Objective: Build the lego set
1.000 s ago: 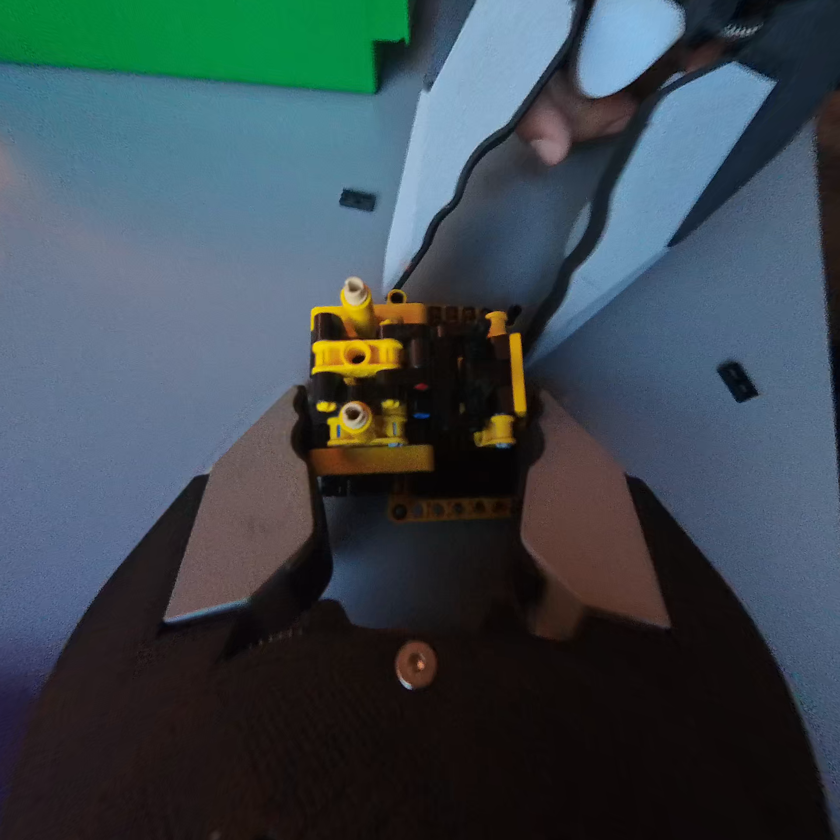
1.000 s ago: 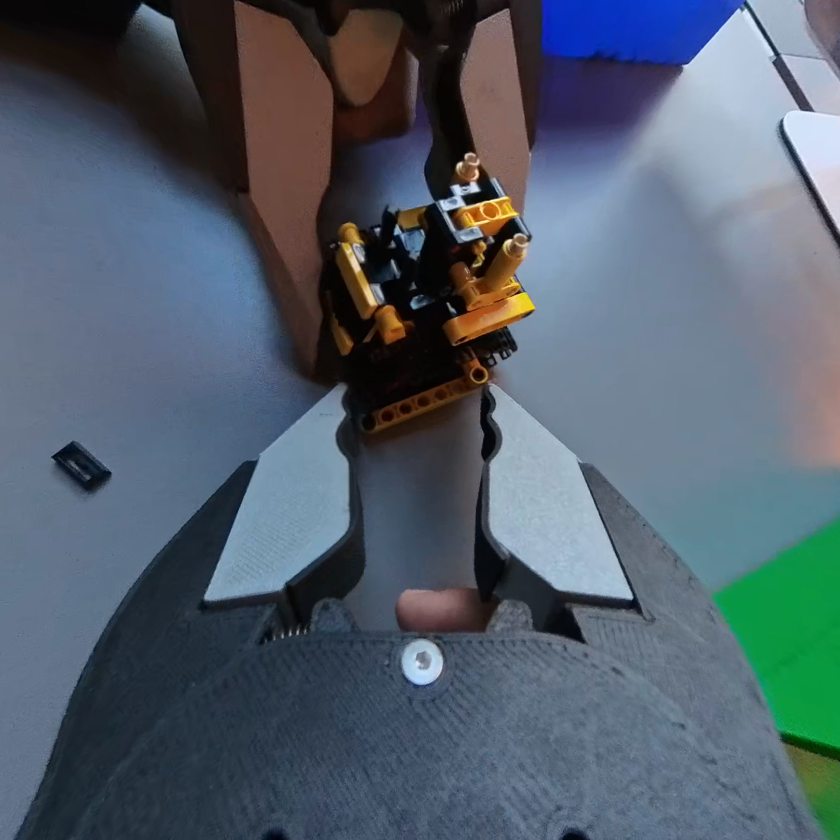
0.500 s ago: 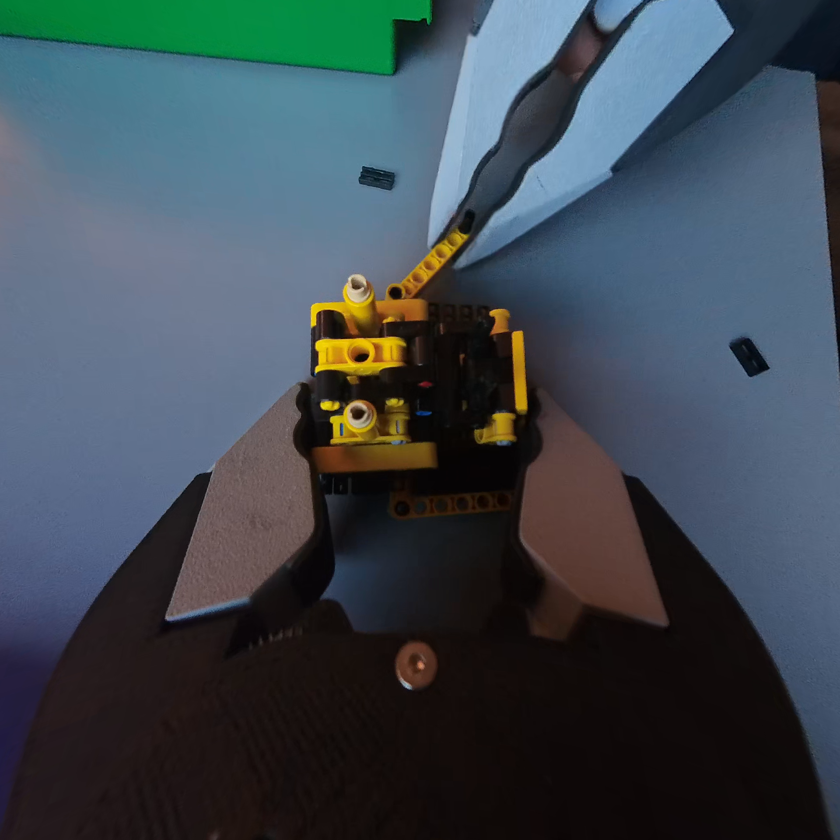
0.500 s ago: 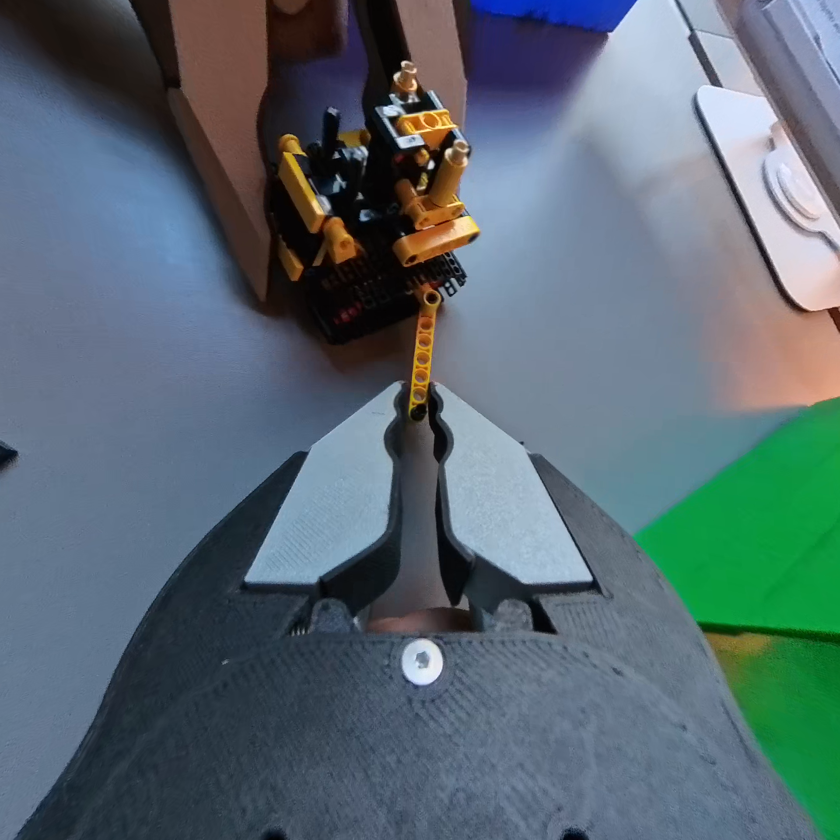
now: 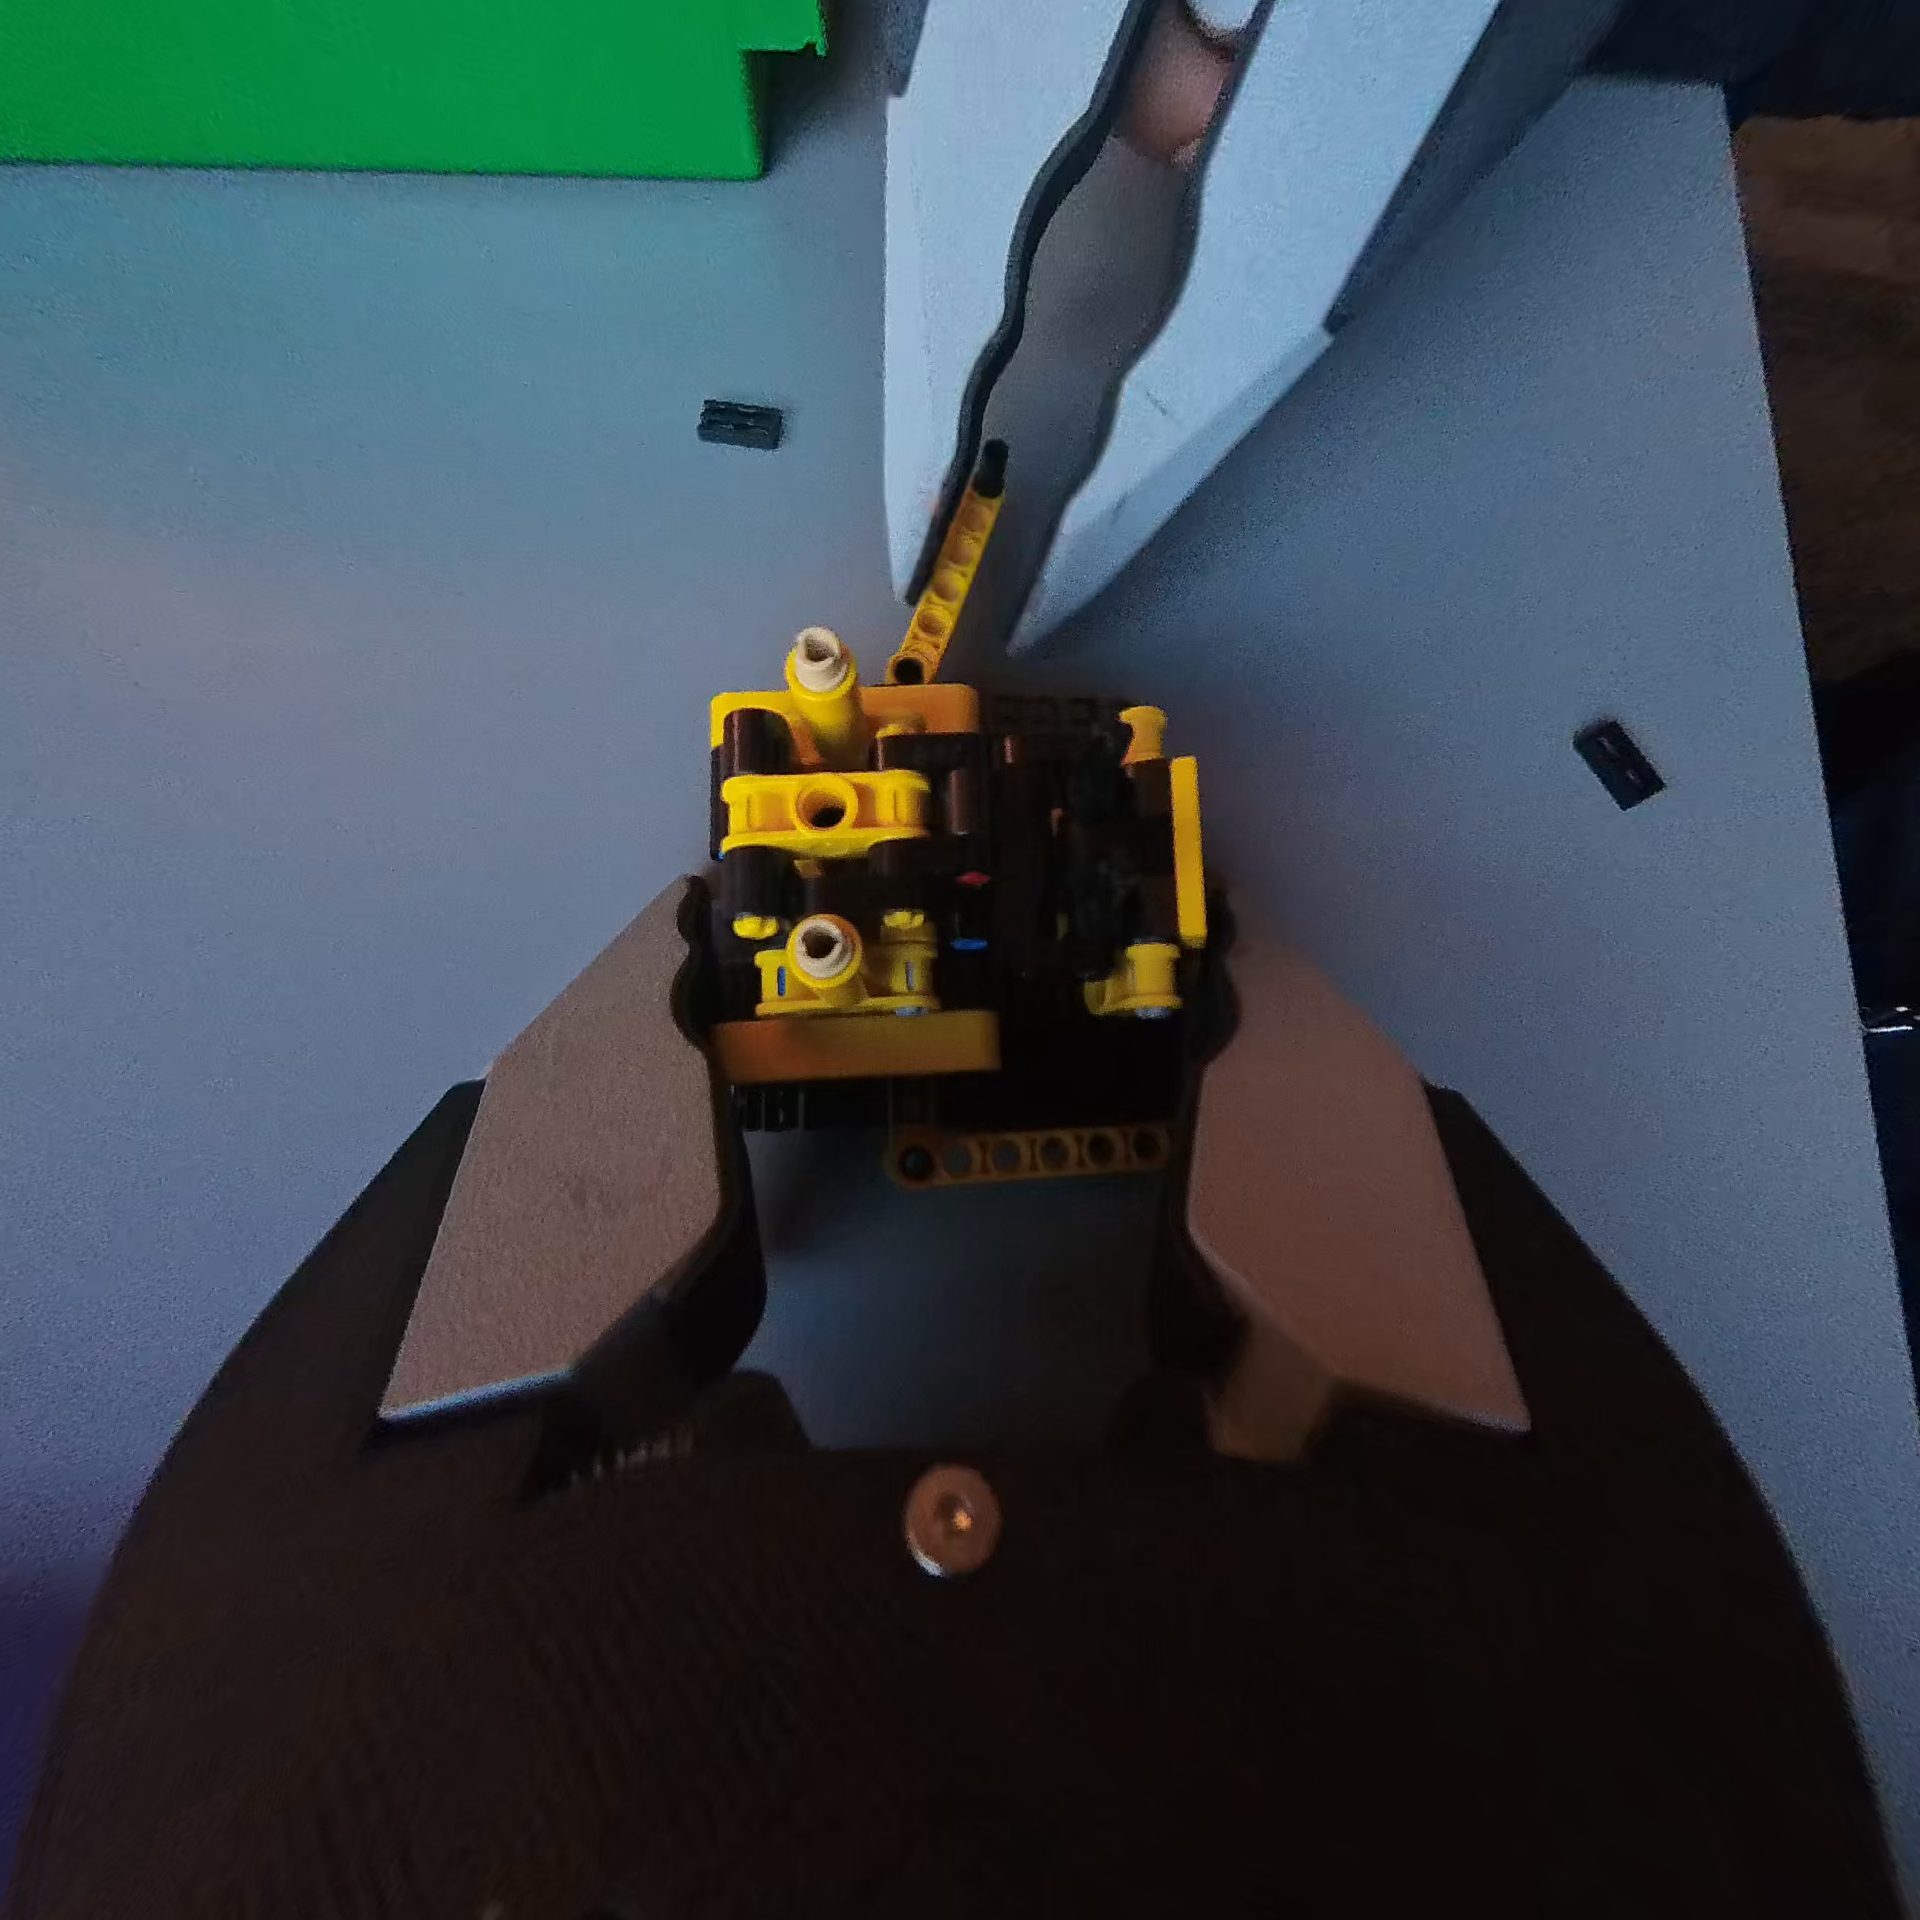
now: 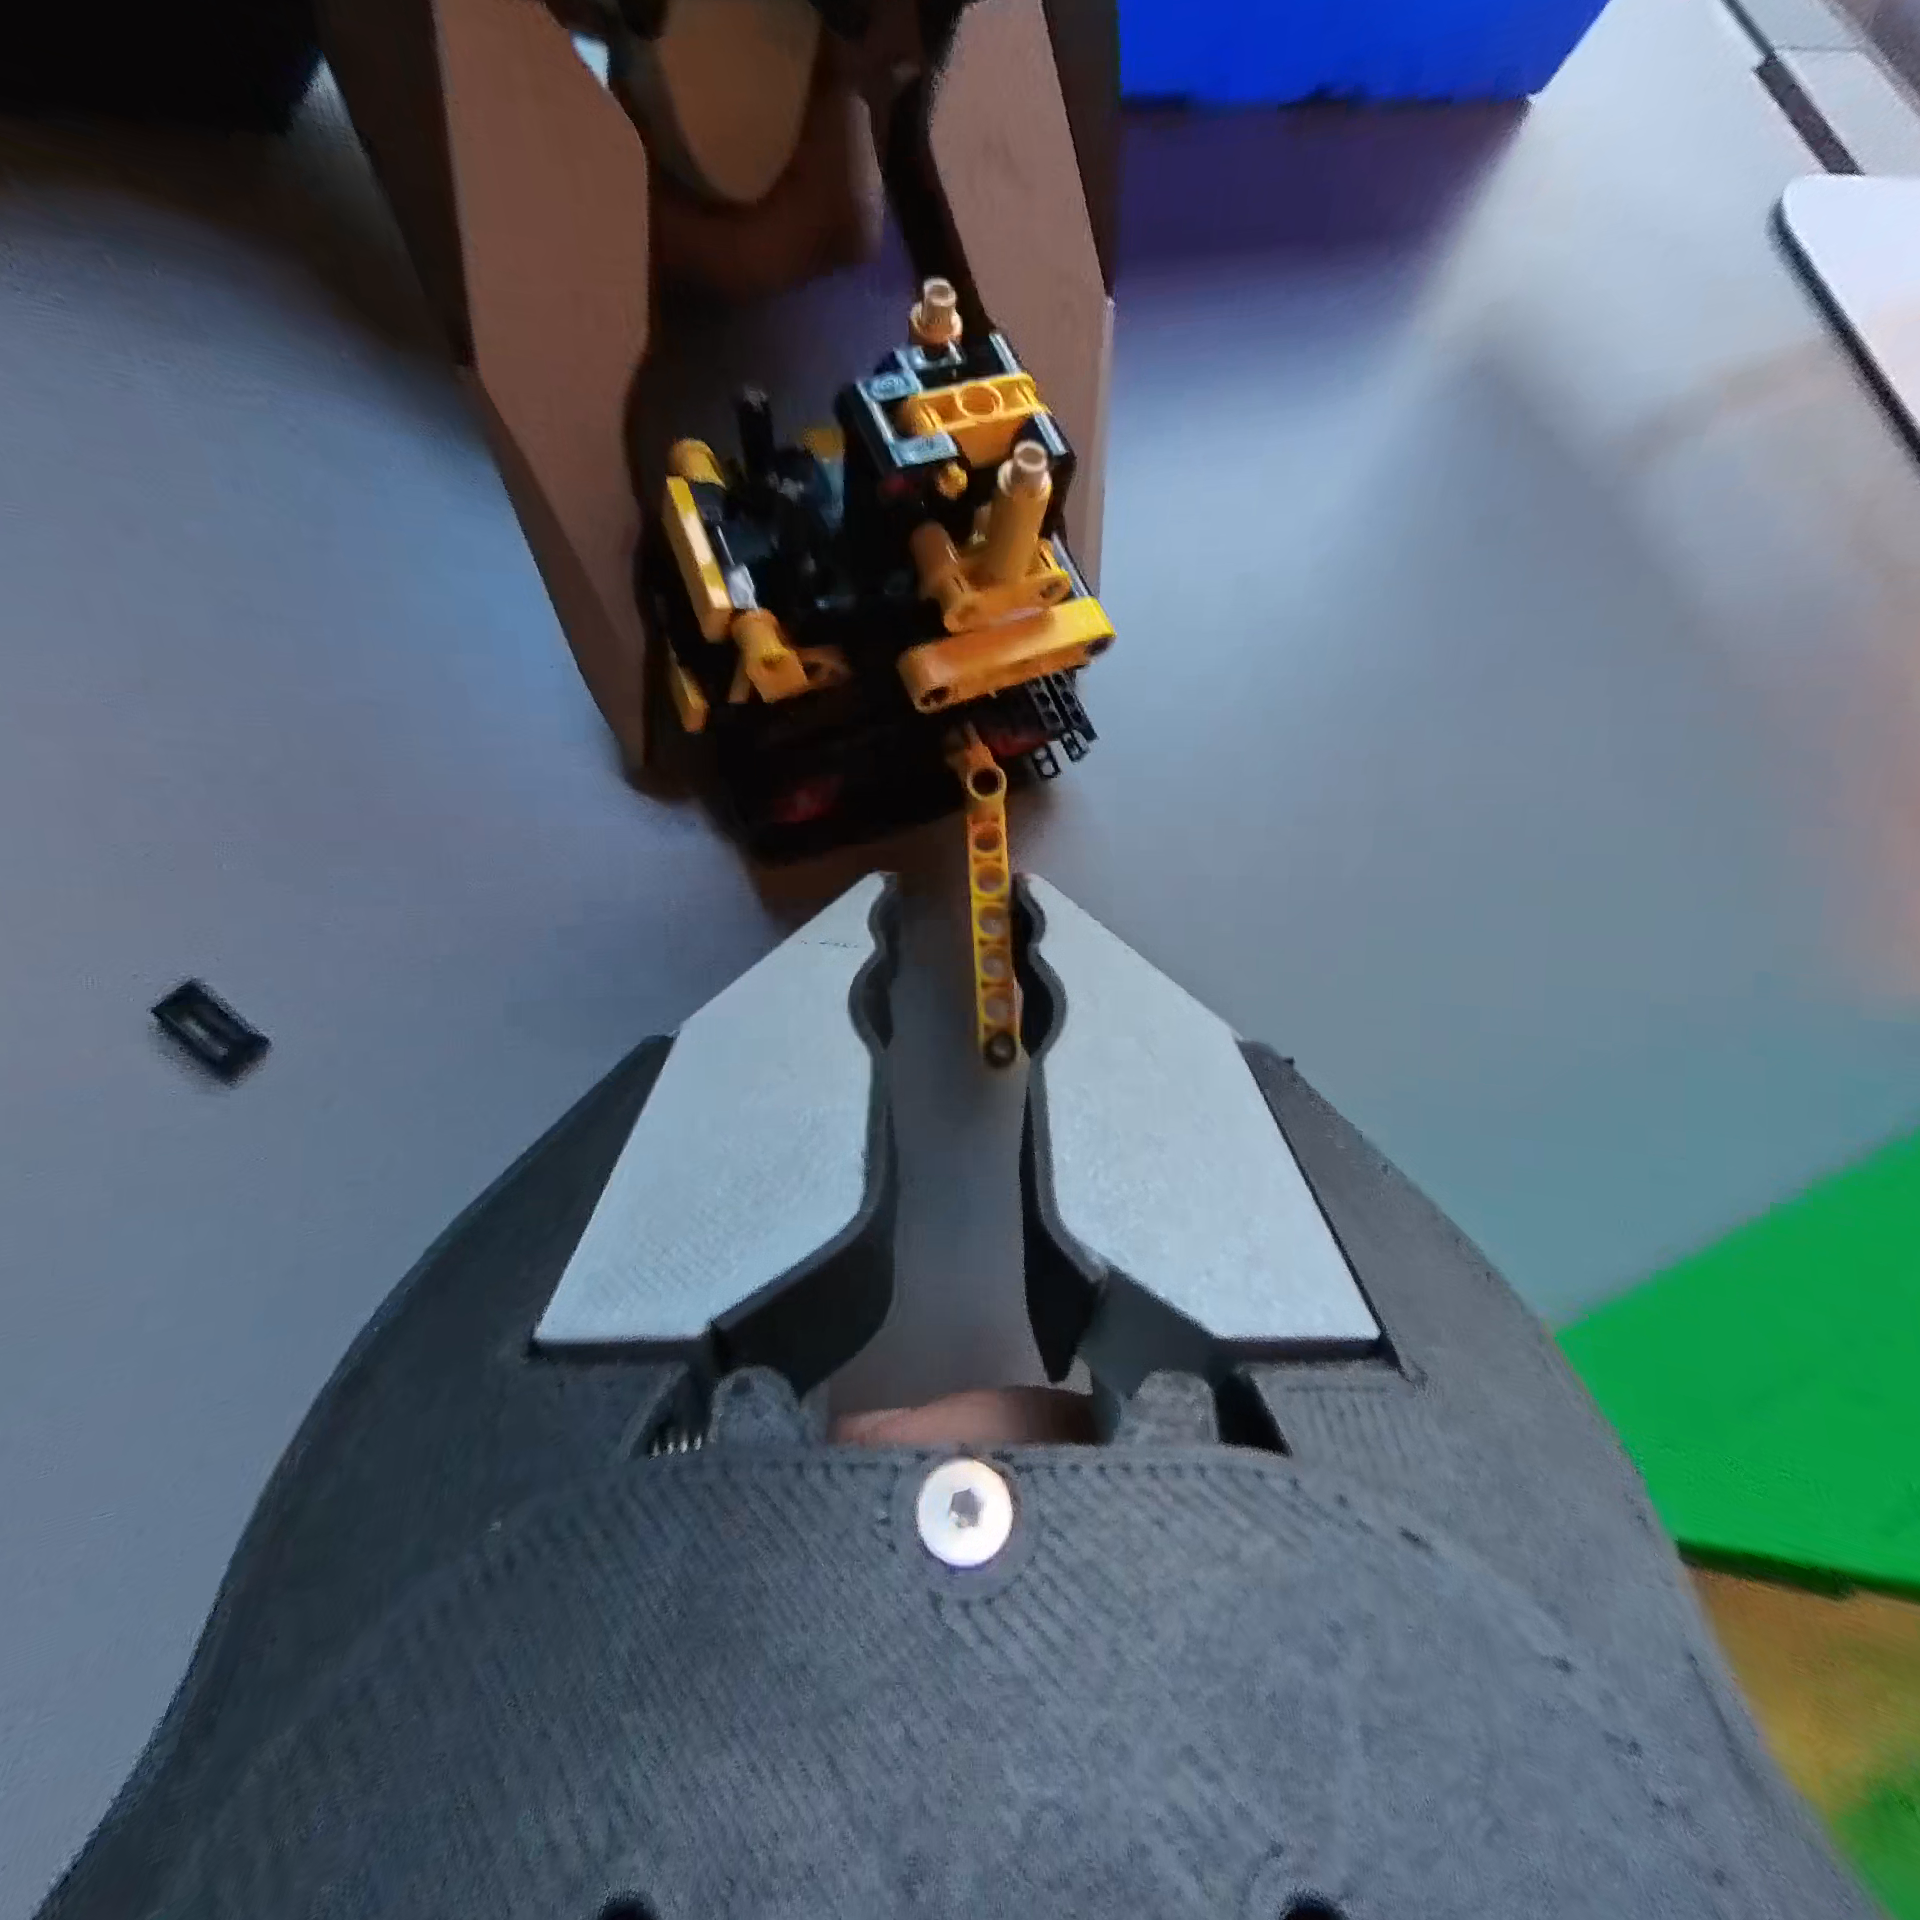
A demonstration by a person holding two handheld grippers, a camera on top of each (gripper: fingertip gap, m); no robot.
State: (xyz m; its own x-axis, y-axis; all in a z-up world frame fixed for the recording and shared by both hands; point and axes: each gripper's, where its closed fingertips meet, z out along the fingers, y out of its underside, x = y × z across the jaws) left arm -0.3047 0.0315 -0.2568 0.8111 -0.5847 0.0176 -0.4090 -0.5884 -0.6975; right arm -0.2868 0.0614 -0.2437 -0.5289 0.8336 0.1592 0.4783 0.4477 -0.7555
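Here the left gripper [image 5: 951,935] clamps the model [image 5: 956,883] on the table [image 5: 312,623]; the right gripper [image 6: 951,904] stands slack around the beam [image 6: 989,914], pinned at the model's base; next, seemingly, swinging it home.

No writing, label, brand mark, number or sign can be read in either view. The surfaces in sight are plain or too blurred to show any lettering.
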